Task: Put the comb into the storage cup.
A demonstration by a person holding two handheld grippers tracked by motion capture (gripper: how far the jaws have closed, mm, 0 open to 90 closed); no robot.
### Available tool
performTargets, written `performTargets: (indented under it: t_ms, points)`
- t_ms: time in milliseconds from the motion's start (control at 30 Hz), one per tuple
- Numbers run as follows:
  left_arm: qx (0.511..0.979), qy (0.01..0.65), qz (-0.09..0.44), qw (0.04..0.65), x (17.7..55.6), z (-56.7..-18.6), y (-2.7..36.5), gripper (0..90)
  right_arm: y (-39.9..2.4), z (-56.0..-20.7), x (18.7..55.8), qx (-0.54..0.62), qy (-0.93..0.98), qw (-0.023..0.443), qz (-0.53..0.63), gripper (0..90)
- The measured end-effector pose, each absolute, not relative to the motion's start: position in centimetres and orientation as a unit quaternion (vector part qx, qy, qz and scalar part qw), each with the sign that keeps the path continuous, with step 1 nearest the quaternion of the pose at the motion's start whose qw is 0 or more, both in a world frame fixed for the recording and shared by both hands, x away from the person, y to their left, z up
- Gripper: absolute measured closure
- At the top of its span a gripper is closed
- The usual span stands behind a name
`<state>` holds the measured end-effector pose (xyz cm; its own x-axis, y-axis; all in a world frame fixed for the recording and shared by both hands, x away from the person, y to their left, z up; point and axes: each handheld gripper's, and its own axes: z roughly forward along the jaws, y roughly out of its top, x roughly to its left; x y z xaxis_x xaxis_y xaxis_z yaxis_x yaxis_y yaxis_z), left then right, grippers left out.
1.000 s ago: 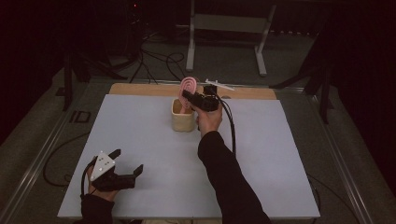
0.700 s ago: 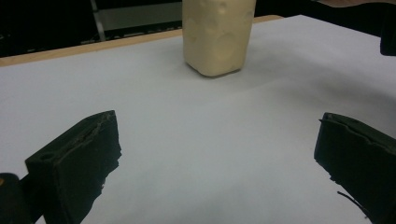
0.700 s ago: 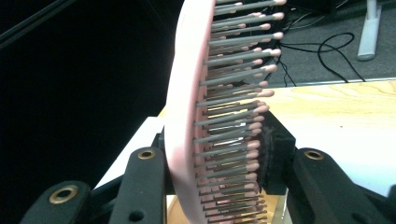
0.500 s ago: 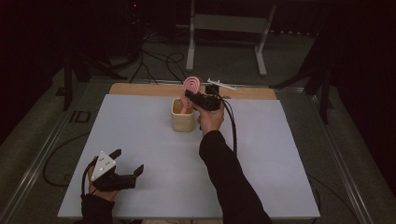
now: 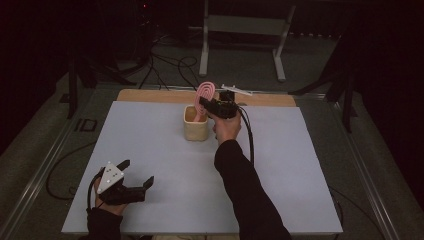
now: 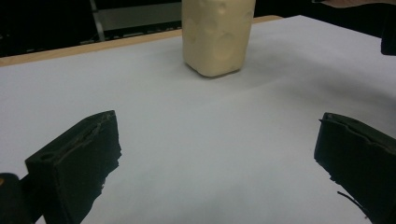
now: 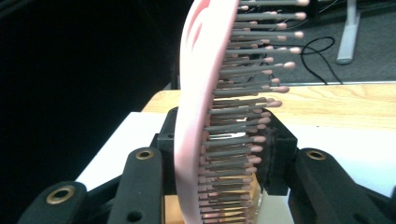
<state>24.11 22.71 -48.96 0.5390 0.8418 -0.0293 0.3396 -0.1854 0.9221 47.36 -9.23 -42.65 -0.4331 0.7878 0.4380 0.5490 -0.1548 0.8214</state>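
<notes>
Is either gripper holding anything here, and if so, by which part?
The right gripper is shut on the pink hairbrush, gripping its bristled head, above the cream cup. The left gripper is open and holds nothing.

No writing, label, brand or number could be read anywhere, not on the hairbrush [image 7: 201, 116], the cream holder [image 5: 195, 123] or the white surface [image 5: 150, 145].

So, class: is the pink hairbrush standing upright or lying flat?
Upright. The hairbrush stands with its handle in the cream cup, head above the rim, clamped by the right gripper.
</notes>
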Motion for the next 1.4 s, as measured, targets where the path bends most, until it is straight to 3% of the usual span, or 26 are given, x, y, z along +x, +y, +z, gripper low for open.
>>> performTargets:
  t_ms: [733, 867, 967, 1400]
  points:
    - [0.726, 0.407, 0.255, 0.492, 24.1, -49.0, 22.7, 0.9, -9.9, -42.5, 47.3, 0.519, 0.663, 0.140, 0.522, 45.7]
    - [0.727, 0.406, 0.255, 0.492, 24.1, -49.0, 22.7, 0.8, -10.0, -42.4, 47.2, 0.517, 0.670, 0.146, 0.513, 40.1]
    - [0.726, 0.407, 0.255, 0.492, 24.1, -49.0, 22.7, 0.9, -10.2, -42.2, 47.1, 0.511, 0.681, 0.141, 0.505, 30.9]
    - [0.725, 0.409, 0.255, 0.492, 24.2, -49.0, 22.5, 0.8, -12.0, -41.1, 46.2, 0.495, 0.702, 0.155, 0.488, 16.0]
